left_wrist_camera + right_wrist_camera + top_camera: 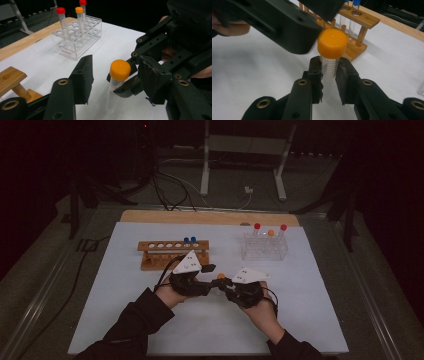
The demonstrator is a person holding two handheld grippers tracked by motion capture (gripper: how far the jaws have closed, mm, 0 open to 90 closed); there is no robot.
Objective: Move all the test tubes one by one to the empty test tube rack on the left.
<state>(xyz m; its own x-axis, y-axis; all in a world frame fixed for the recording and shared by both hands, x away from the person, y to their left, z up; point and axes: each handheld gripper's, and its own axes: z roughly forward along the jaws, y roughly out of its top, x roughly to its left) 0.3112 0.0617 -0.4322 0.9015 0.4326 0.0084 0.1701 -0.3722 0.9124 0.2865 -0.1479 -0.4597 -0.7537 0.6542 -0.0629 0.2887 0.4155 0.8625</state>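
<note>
Your right gripper (329, 75) clamps the orange-capped tube (332, 52) upright by its clear body, just under the cap — likely so the cap stays free for the other hand. Your left gripper (113, 75) stands part open around that cap, fingers (83, 75) either side, not yet touching, above the bench (300, 310).

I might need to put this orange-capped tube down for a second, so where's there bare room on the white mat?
Free: the mat's near strip by the sleeves, its left margin beside the wooden rack, and the right side below the clear rack. Crowded: the middle, where left gripper and right gripper meet around the orange-capped tube.
</note>
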